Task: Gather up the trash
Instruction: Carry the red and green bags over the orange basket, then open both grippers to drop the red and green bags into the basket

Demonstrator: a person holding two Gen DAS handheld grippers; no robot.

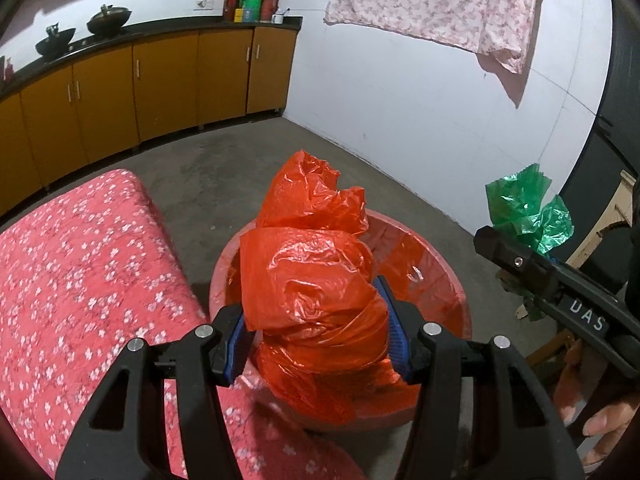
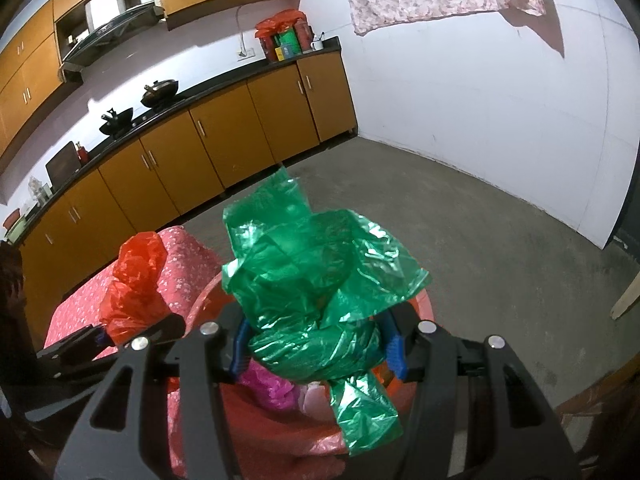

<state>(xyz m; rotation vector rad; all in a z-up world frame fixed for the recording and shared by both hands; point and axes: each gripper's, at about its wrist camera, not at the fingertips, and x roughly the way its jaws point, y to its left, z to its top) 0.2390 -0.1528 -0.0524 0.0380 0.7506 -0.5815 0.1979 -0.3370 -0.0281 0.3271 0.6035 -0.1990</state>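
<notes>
A: Left tool (image 1: 316, 334) first. State?

B: Fingers are partly closed with blue pads (image 1: 394, 320) pressing both sides of a crumpled orange plastic bag (image 1: 312, 272). The bag is gripped and held above a red basin (image 1: 432, 264).

A: Where's the basin?

B: On the concrete floor (image 1: 224, 168), just right of a bed with a red floral cover (image 1: 80, 264). The orange bag's lower end hangs toward the basin's near rim; contact there can't be told.

A: Right tool (image 2: 316, 350)?

B: Same story. It's clamped on a bunched green plastic bag (image 2: 316, 280), blue pads (image 2: 394, 354) on both sides, loose ends flaring up and one tail hanging down at the near side.

A: Where's that relative to the basin?

B: Over the basin's right part. In the left wrist view the green bag shows at the far right, held up off the floor, well apart from the orange one.

A: Anything in the basin?

B: In the right wrist view, a pink plastic bag (image 2: 272, 388) sits below the green one. Whether it touches the green bag can't be told.

A: Background?

B: A worktop (image 2: 168, 108) on yellow-brown cabinets (image 2: 224, 148) along the far left, two dark woks on it. A floral pink cloth (image 1: 432, 4) hangs high on the far white wall.
</notes>
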